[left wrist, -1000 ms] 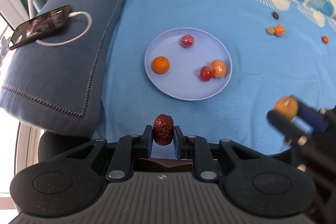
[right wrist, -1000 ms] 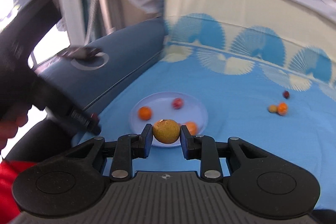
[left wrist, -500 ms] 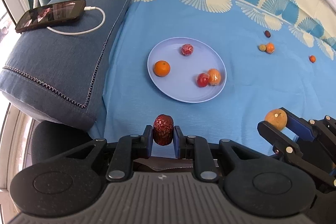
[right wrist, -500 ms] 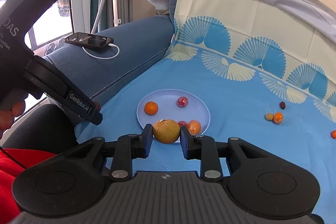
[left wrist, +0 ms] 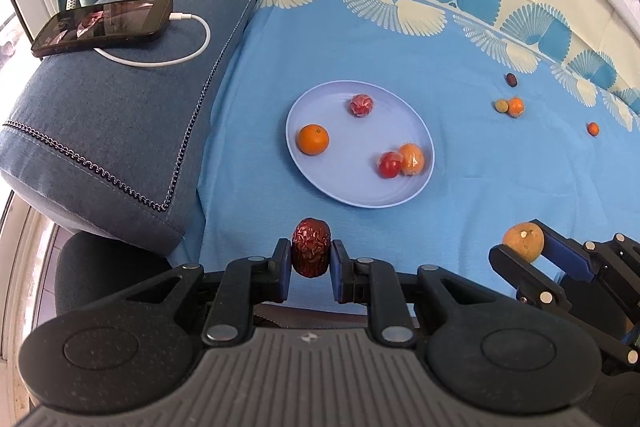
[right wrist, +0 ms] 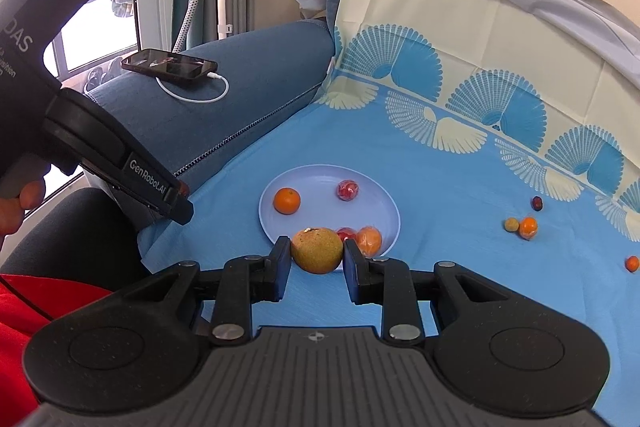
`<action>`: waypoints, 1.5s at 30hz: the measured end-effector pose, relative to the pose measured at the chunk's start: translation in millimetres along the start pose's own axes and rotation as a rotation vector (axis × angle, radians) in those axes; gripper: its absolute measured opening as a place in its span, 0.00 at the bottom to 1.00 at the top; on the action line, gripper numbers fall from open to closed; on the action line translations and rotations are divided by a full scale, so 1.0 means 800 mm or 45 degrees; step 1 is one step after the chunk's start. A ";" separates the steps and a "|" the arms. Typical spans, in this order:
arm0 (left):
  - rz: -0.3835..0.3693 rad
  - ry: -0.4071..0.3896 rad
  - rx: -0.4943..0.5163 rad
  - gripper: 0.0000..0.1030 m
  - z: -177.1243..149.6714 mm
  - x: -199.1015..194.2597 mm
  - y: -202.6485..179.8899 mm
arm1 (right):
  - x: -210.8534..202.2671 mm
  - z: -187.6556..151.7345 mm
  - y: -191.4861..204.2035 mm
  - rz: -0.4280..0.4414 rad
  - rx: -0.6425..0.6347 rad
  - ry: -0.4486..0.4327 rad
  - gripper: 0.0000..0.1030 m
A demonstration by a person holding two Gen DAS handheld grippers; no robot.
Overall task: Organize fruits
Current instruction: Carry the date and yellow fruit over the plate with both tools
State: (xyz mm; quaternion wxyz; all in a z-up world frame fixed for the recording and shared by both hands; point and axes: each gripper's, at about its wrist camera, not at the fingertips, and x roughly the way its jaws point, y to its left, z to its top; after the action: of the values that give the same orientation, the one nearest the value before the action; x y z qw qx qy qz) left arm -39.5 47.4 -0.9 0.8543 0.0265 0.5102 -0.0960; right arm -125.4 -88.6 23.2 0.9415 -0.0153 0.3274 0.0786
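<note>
- We see the left gripper [left wrist: 311, 258] clamped on a wrinkled, dark red dried date [left wrist: 311, 247]; the fruit sits upright between the two blue pads, its top rising above them.
- The date's skin is glossy and deeply creased, brown-red throughout.
- We see the right gripper [right wrist: 316, 256] closed on a round, yellow-brown, rough-skinned fruit [right wrist: 317, 250], held at its widest part between the pads; a pale scar marks its top.
- In the left wrist view the same yellow-brown fruit [left wrist: 523, 236] shows at the lower right, pinched in the right gripper [left wrist: 524, 241].
- Both held fruits hang above the light blue patterned cloth [left wrist: 500, 179], on the near side of the round pale blue plate [left wrist: 360, 201].
- On the plate we note a small orange citrus [left wrist: 313, 139], a wrapped red fruit [left wrist: 361, 105] near the far rim, and a red fruit [left wrist: 390, 164] touching an orange one [left wrist: 412, 159], both in clear wrap.
- Well apart on the cloth lie four small loose fruits, dark, greenish and orange [left wrist: 515, 106].
- A black phone [left wrist: 104, 25] with a white cable [left wrist: 180, 57] rests on the blue cushion [left wrist: 120, 131].
</note>
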 end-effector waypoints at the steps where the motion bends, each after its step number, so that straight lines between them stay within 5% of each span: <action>1: 0.001 -0.001 -0.002 0.21 0.001 0.000 0.001 | 0.000 0.000 0.000 0.000 -0.001 0.002 0.29; 23: -0.017 0.022 -0.019 0.21 0.031 0.030 0.010 | 0.026 0.004 -0.013 0.018 0.007 0.072 0.29; 45: 0.001 0.074 0.076 0.21 0.131 0.152 -0.013 | 0.163 0.030 -0.049 0.016 0.064 0.176 0.29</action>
State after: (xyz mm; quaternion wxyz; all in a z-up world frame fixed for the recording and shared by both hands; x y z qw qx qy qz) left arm 105.6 5.6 -57.0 0.8379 0.0551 0.5318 -0.1102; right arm -3.8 -107.1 -39.4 0.9161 0.0052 0.3937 0.0750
